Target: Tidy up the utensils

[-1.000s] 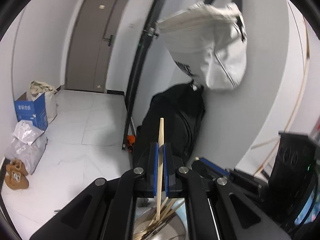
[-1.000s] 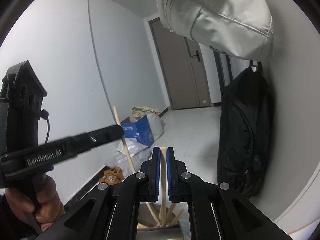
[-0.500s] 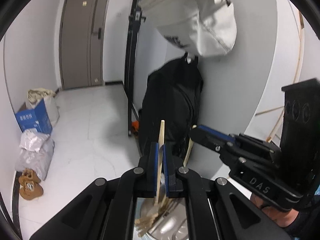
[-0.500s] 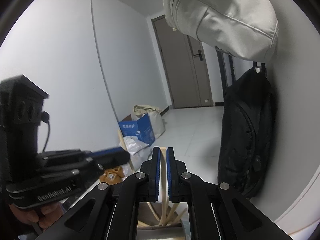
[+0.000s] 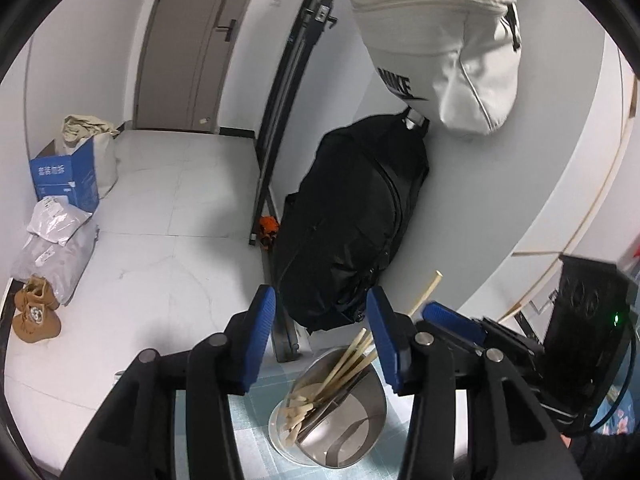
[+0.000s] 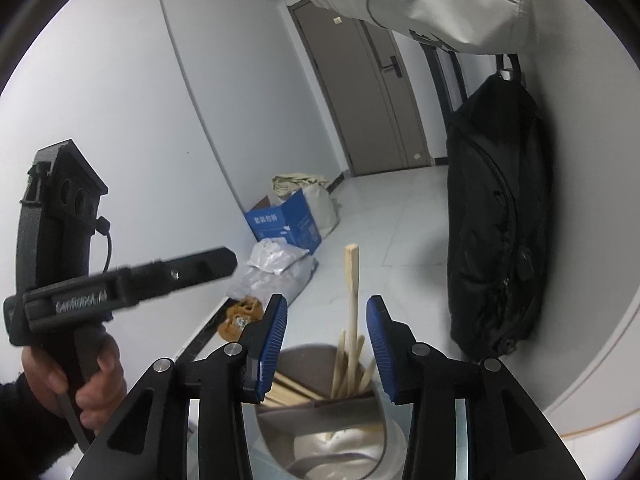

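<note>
Both sets of jaws have just sprung apart! The left gripper [image 5: 322,344] gapes over a steel holder [image 5: 340,440] low in the frame, wooden chopsticks [image 5: 340,364] leaning inside it, nothing between its pads. The right gripper [image 6: 326,344] stands wide too, one tall chopstick [image 6: 352,292] rising free in the gap, touching neither pad, its foot in the holder [image 6: 320,428].

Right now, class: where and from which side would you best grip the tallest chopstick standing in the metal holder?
Probably the bare upper shaft of the tallest chopstick, coming from above: it stands near upright, clear of the other chopsticks bunched in the metal holder.
</note>
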A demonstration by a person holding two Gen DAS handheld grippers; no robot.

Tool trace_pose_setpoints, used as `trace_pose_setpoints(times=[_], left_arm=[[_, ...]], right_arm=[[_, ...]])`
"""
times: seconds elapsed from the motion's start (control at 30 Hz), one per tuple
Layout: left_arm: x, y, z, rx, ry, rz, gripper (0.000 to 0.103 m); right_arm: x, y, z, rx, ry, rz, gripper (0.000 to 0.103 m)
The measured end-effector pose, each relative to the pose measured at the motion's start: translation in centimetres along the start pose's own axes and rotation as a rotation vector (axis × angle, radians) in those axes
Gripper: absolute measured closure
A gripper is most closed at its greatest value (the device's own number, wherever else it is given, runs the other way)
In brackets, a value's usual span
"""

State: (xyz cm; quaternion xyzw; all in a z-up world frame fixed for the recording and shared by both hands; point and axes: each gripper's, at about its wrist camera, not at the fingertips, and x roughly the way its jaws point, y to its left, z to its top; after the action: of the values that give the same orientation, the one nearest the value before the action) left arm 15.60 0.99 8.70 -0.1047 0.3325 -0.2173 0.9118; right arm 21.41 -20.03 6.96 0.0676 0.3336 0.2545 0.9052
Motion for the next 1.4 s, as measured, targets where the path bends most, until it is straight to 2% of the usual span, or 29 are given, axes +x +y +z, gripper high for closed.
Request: trace_pose_setpoints(times=[0.1, 0.23, 0.3, 0.43, 0.53, 0.57, 0.67, 0.77, 0.9, 0.93, 1.0, 1.03, 1.4], left_arm=[[-0.1, 0.3, 0.1, -0.016, -0.01, 0.015, 0.061], [-0.7, 0.2, 0.1, -0.032, -0.022, 0.037, 0.061], [-1.0, 0.3, 0.0, -0.032, -0.023, 0.038, 0.06], [-1.7, 0.1, -0.4, -0.033, -0.024, 0.063, 0.06], [-2.7, -0.2, -0.8, -0.035, -0.048, 0.086, 0.059], [-3.1, -0.3, -1.0, -0.033, -0.059, 0.103, 0.058], [-4.2, -0.9, -1.7, -0.034, -0.096, 0.138, 0.036], [-5.2, -1.6, -2.5, -0.029, -0.129, 0.159, 0.036], [-6.3, -2.9, -3.4, -0.004, -0.153, 0.212, 0.035], [-6.6, -3.2, -3.6, 0.002, -0.162, 0.223, 0.035], [-7.3, -3.7, -4.2, -0.001, -0.18, 0.237, 0.023], [-7.6, -3.9, -4.5, -0.001, -0.19, 0.245, 0.021], [-9.7, -5.3, -8.3, 0.022, -0.243, 0.323, 0.019]], right_arm=[[-0.8, 0.2, -0.3, -0.002, -0.007, 0.003, 0.056], [-1.9, 0.7, -0.8, -0.015, -0.015, -0.015, 0.055], [-2.6, 0.8, -1.0, -0.009, -0.02, -0.02, 0.047], [-4.1, 1.3, -1.5, -0.011, -0.031, -0.032, 0.046], [-5.3, 1.8, -1.7, -0.018, -0.055, -0.037, 0.038], [-5.7, 2.0, -1.8, -0.021, -0.062, -0.04, 0.031], [-7.4, 2.9, -2.0, -0.034, -0.104, -0.045, 0.018], [-8.5, 3.8, -2.3, -0.051, -0.129, -0.045, 0.016], [-9.9, 4.6, -3.1, -0.056, -0.156, -0.047, 0.006], [-10.3, 4.8, -3.4, -0.053, -0.168, -0.043, 0.005], [-11.1, 5.1, -3.8, -0.051, -0.189, -0.04, 0.004], [-11.4, 5.2, -3.9, -0.052, -0.196, -0.04, 0.003], [-14.7, 7.1, -6.6, -0.074, -0.25, -0.053, 0.0]])
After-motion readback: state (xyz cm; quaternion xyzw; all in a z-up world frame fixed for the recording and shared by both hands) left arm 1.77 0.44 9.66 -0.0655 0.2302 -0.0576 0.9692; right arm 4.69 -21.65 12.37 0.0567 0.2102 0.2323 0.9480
